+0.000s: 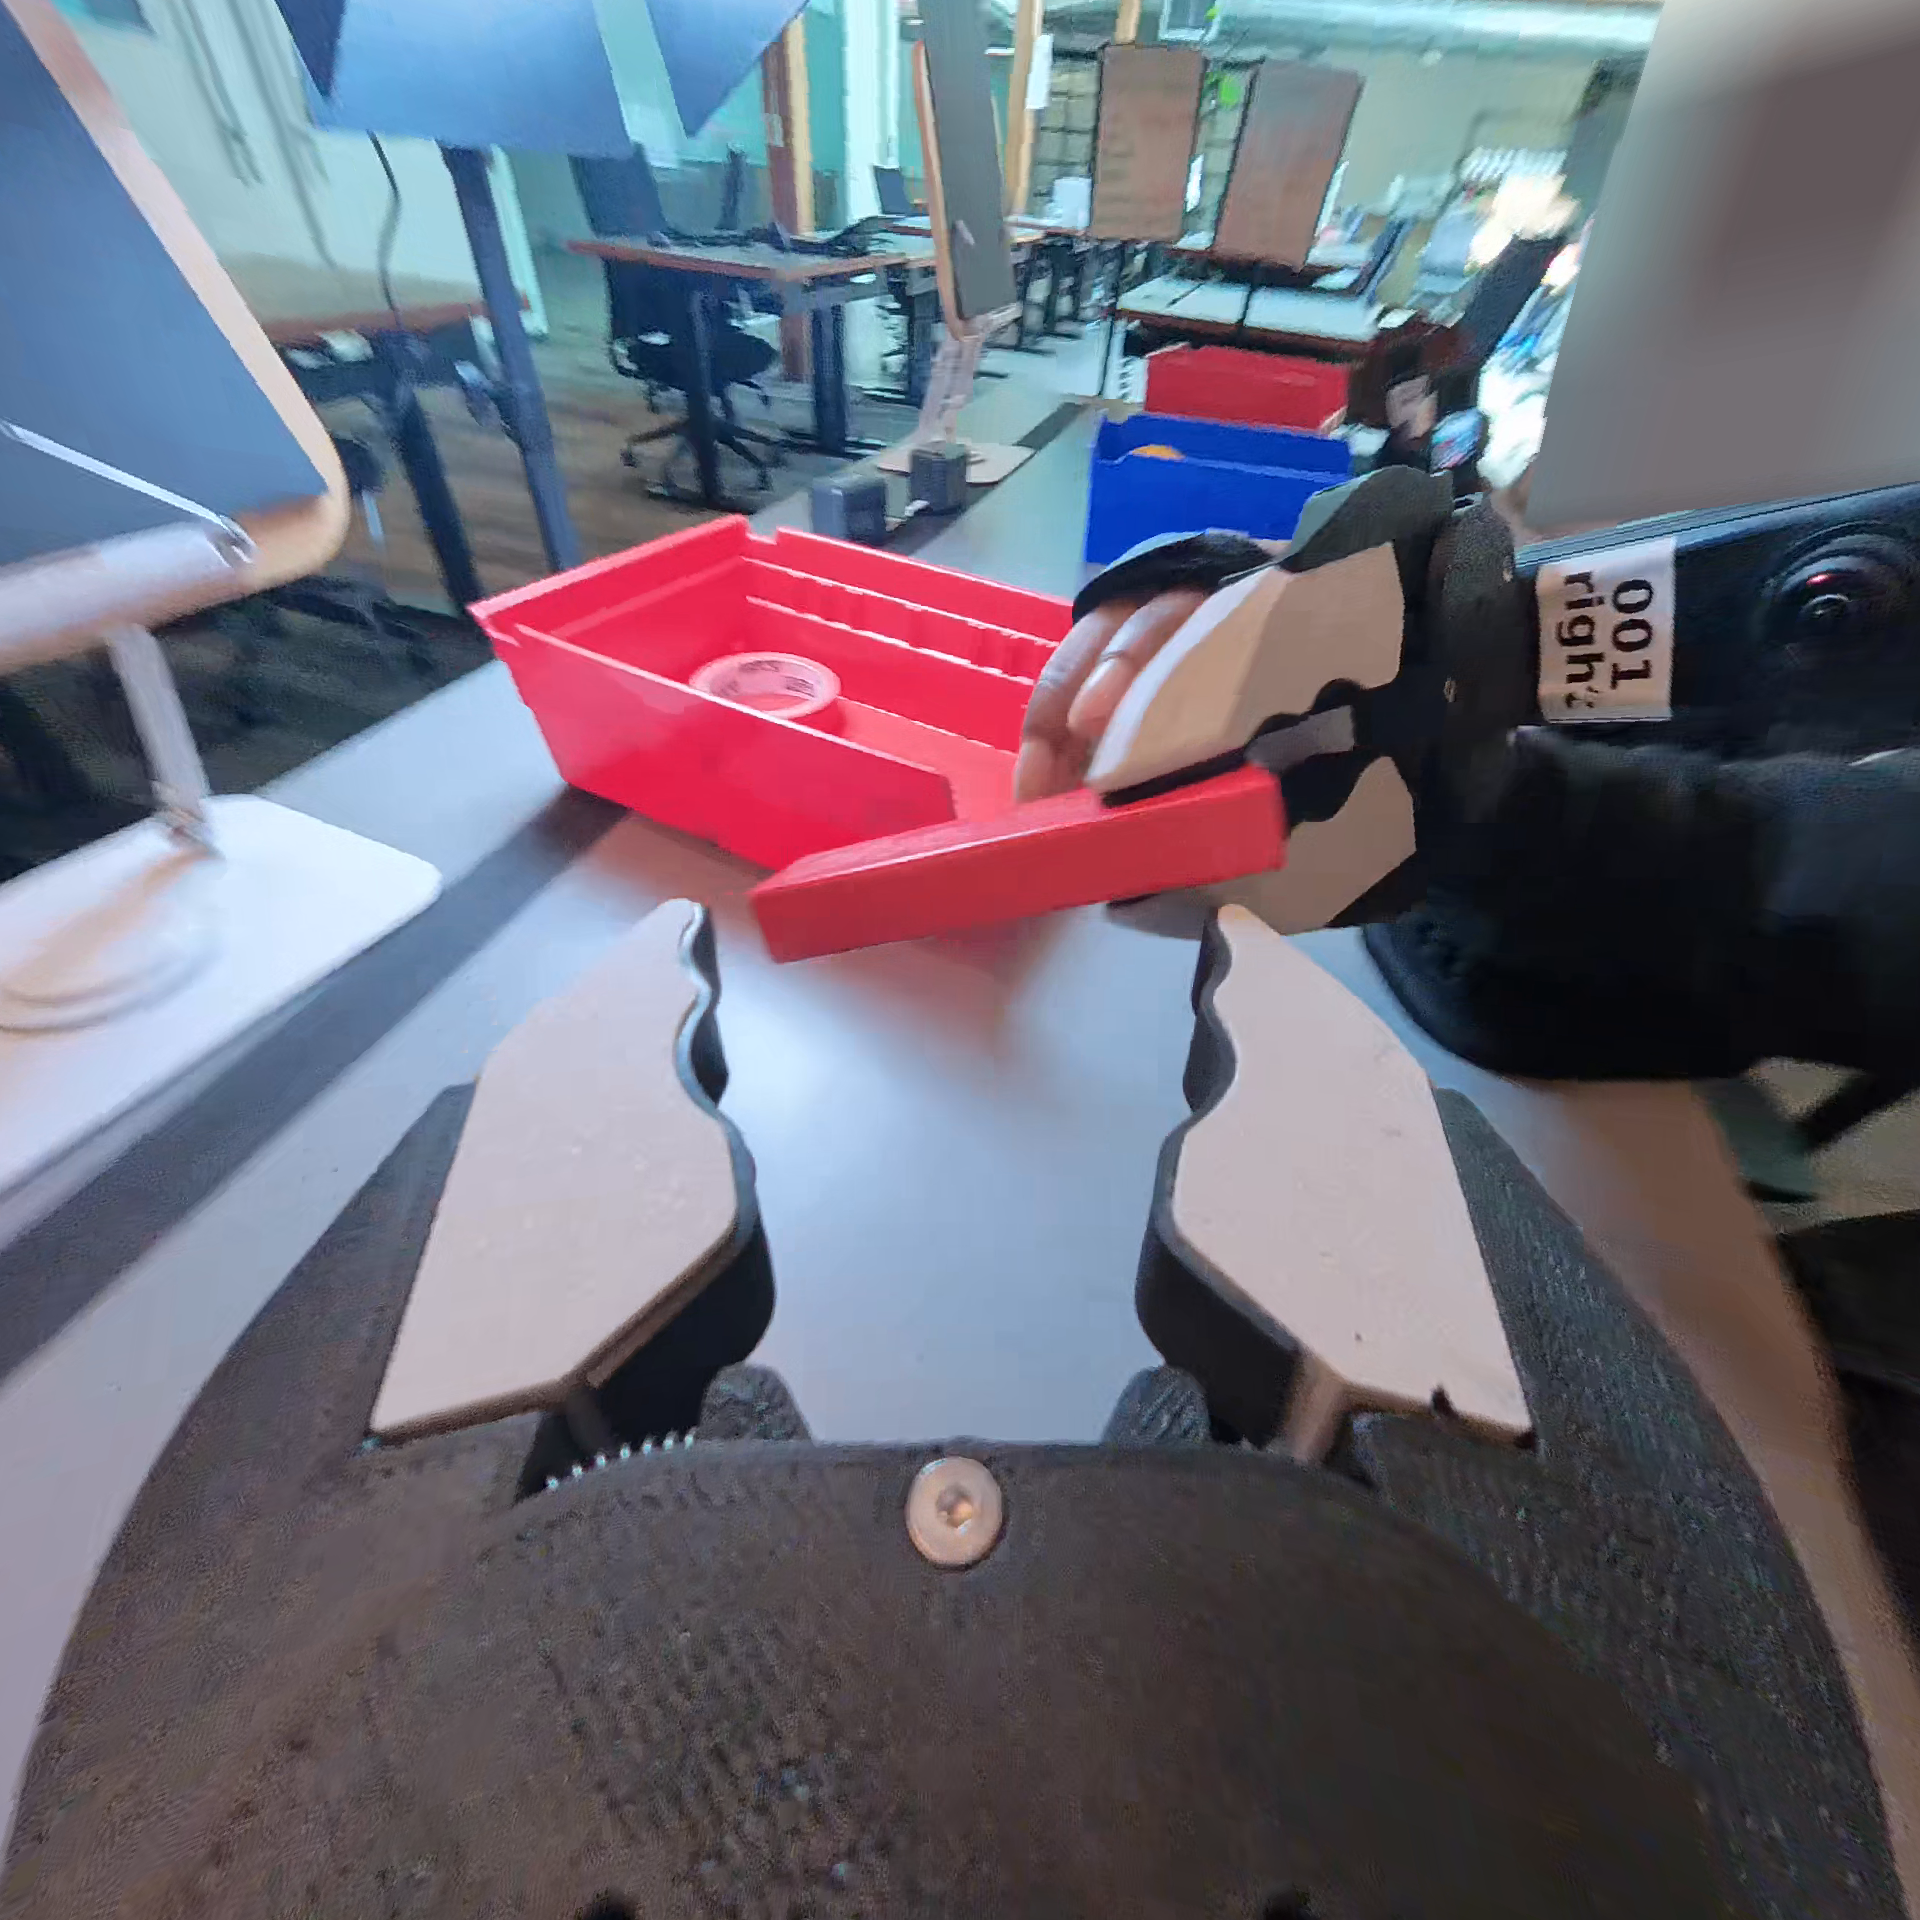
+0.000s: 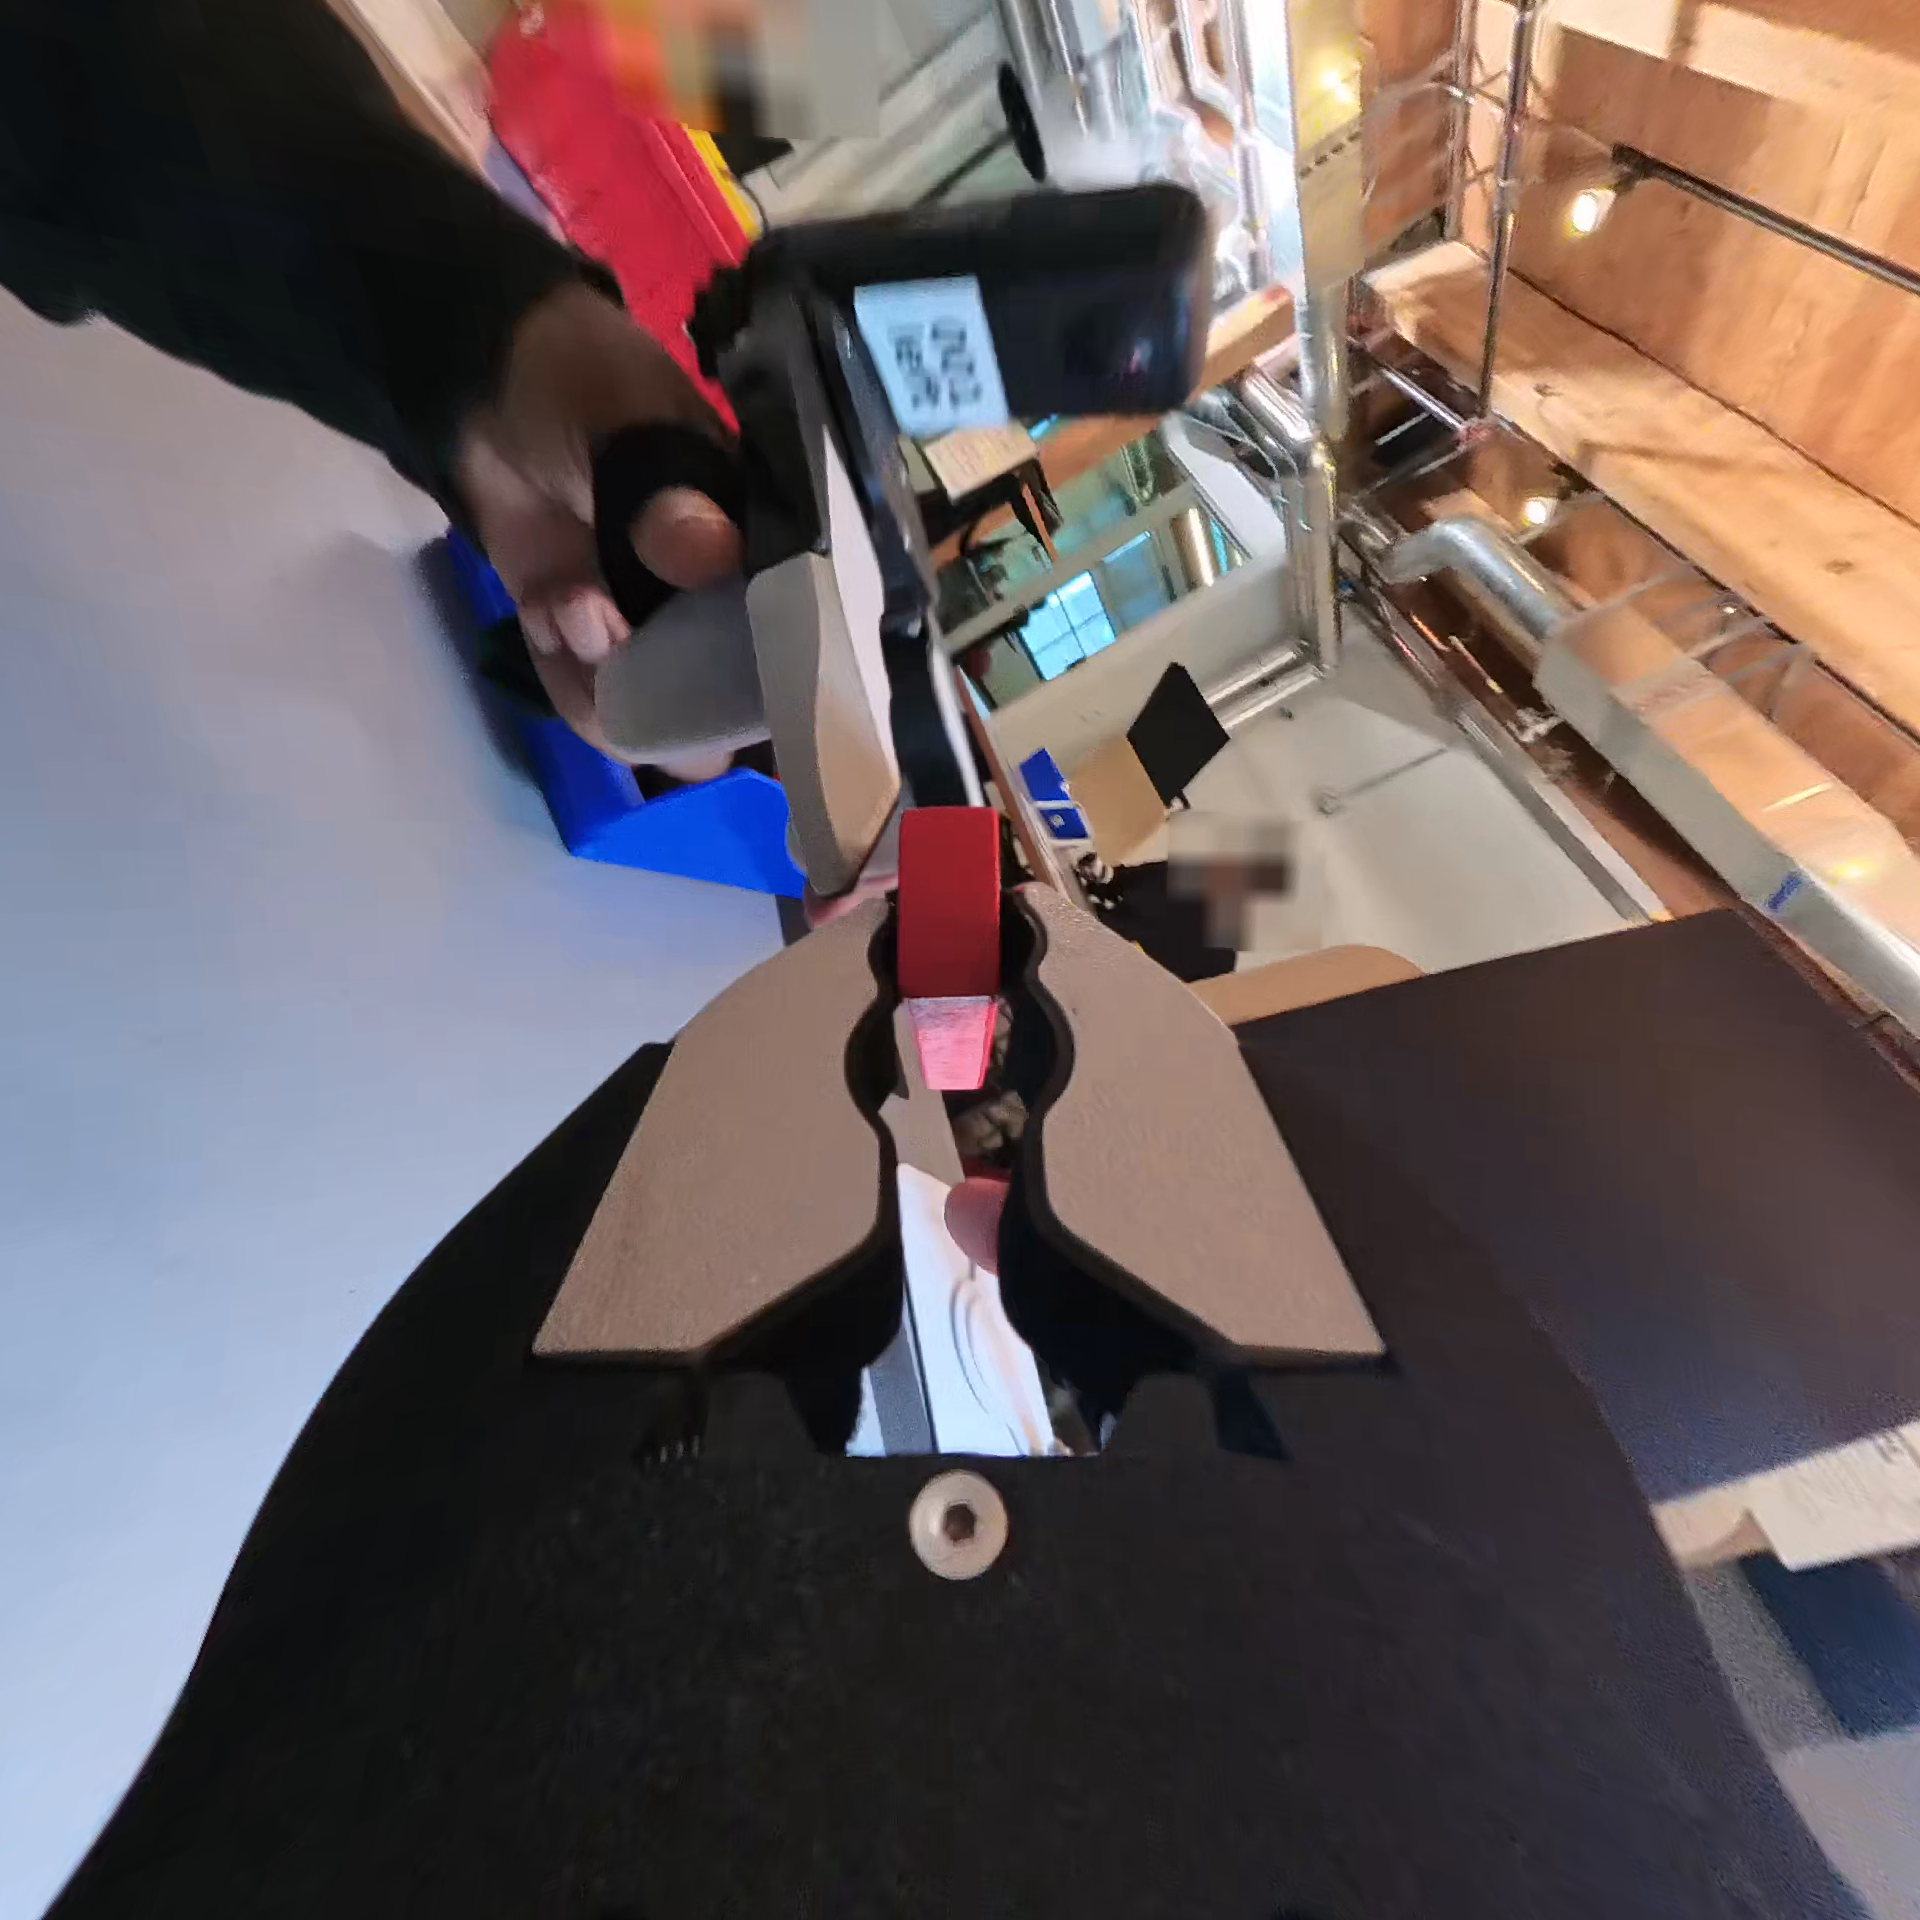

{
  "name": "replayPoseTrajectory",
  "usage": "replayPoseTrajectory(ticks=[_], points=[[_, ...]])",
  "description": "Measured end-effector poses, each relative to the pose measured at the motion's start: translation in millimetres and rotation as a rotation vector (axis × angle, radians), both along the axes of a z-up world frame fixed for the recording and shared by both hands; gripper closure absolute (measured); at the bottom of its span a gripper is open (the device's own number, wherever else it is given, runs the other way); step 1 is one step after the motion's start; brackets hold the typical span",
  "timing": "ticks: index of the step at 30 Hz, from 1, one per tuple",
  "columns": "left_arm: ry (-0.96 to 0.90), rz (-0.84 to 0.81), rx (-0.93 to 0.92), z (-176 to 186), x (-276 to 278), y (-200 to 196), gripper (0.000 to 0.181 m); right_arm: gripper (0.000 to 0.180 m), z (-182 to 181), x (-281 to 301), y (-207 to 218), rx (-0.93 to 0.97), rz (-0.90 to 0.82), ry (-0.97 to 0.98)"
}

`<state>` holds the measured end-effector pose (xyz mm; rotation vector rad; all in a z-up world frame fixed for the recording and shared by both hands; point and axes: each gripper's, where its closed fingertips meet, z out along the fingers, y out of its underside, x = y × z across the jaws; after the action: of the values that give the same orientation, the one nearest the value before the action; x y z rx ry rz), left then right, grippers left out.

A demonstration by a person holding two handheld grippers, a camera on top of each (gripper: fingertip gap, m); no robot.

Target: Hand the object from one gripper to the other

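The right gripper (image 1: 1174, 831) has its jaws pinching one end of a long red block (image 1: 1018, 868), holding it out in the air above the grey tabletop (image 1: 935, 1143) with the free end pointing toward the left. The left gripper (image 1: 951, 935) waits just below and in front with its jaws spread wide, nothing between them. The block's free end sits close above that gap but does not look seated in it yet.

From the right wrist view the block (image 2: 949, 904) runs straight out between the pinching jaws, and the left gripper (image 2: 831, 831) stands just beside its far end.

To do this well, I'd bring the open jaws further along the block so they close on a good stretch of its flat sides, not the very tip. The right jaws should let go only once the left pair is firm.

Behind them a red bin (image 1: 769, 707) holds a roll of tape (image 1: 767, 684), with a blue bin (image 1: 1205, 488) farther back.
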<state>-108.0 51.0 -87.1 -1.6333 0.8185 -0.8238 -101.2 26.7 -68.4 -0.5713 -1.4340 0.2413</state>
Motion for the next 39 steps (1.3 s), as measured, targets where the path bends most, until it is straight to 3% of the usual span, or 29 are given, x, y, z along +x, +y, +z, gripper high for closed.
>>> replayPoseTrajectory(ticks=[3,7,11,17,24,28,34,39], points=[[-0.107,-0.111,-0.133,-9.3,0.7,-5.2,0.080,0.162,1.5,2.1,-8.8,0.003,0.047,-0.028],[-0.207,-0.222,-0.205,-4.7,11.6,-16.9,0.075,0.163,-5.4,-0.6,-13.3,0.020,0.061,-0.076],[-0.136,-0.185,-0.214,-15.3,20.5,-14.9,0.065,0.163,-18.6,-5.4,-4.8,0.097,-0.014,-0.134],[-0.076,-0.134,-0.166,-26.4,25.9,-7.3,0.071,0.162,-24.6,-8.6,-7.7,0.180,-0.027,-0.166],[-0.108,-0.140,-0.110,-14.1,23.6,-7.9,0.072,0.155,-13.2,-7.5,-6.2,0.127,-0.044,-0.113],[-0.183,-0.099,-0.050,7.2,4.2,-3.3,0.072,0.117,-4.2,-1.2,6.6,-0.169,-0.036,-0.106],[-0.348,-0.318,0.102,50.9,-0.2,-45.9,0.072,0.113,24.5,19.2,12.9,-0.721,0.222,0.056],[-0.297,-0.349,0.187,56.6,9.8,-60.6,0.072,0.107,41.8,25.3,4.6,-1.022,0.415,0.105]])
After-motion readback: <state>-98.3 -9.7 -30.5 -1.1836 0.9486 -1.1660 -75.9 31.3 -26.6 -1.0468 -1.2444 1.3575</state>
